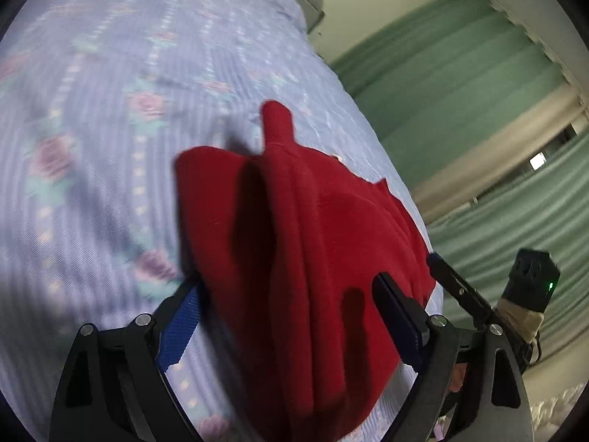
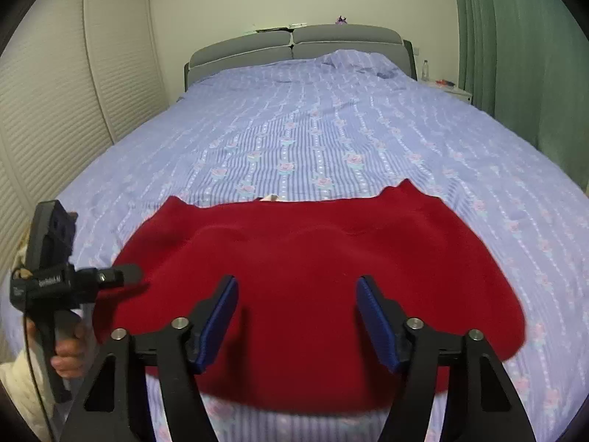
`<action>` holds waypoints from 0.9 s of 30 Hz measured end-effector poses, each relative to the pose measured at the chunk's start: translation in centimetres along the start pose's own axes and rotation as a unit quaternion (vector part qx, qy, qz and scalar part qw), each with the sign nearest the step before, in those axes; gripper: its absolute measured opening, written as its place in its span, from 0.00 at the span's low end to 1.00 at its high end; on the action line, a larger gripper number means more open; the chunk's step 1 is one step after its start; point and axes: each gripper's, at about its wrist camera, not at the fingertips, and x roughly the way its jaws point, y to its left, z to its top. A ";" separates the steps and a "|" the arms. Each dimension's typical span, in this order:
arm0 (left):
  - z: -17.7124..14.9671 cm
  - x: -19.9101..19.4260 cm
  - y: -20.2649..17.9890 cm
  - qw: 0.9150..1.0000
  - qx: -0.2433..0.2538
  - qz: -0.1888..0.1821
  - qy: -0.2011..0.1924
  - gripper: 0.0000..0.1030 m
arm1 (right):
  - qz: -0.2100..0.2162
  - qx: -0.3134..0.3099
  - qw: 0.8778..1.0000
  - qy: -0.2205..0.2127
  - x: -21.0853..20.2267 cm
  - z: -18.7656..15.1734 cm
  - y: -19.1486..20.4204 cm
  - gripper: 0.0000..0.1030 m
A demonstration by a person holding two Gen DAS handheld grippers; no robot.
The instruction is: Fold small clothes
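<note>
A red fleece garment [image 2: 313, 250] lies spread flat across the near end of the bed, with a white label showing at its far edge. My right gripper [image 2: 296, 294] hovers over the garment's near middle, open, its blue pads [image 2: 221, 313] apart and pressing on nothing. In the left wrist view the garment [image 1: 313, 239] shows ridges and folds. My left gripper [image 1: 291, 294] straddles its end, open wide, the cloth lying between the fingers without being pinched. From the right wrist view the left gripper [image 2: 121, 274] sits at the garment's left edge, held by a hand [image 2: 70, 346].
The bed carries a lilac striped floral sheet [image 2: 294, 129] and has a grey headboard [image 2: 294, 42]. Louvred wardrobe doors [image 2: 55, 92] stand on the left. Green curtains [image 2: 522, 55] hang on the right, beside a nightstand [image 2: 449, 88] with a bottle [image 2: 426, 68].
</note>
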 end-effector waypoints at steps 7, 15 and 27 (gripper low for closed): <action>-0.2 0.5 -0.2 0.999 -0.016 -0.035 -0.001 0.61 | 0.019 0.024 1.000 0.004 1.2 0.4 -0.1 0.32; -0.1 -1.6 -0.2 0.997 -0.077 -0.011 -0.009 0.28 | 0.042 0.025 0.998 0.025 3.4 0.9 0.6 0.19; 2.7 -2.4 -9.1 0.993 -0.068 0.092 -0.009 0.24 | 0.055 0.028 0.996 0.067 7.3 -0.2 1.4 0.11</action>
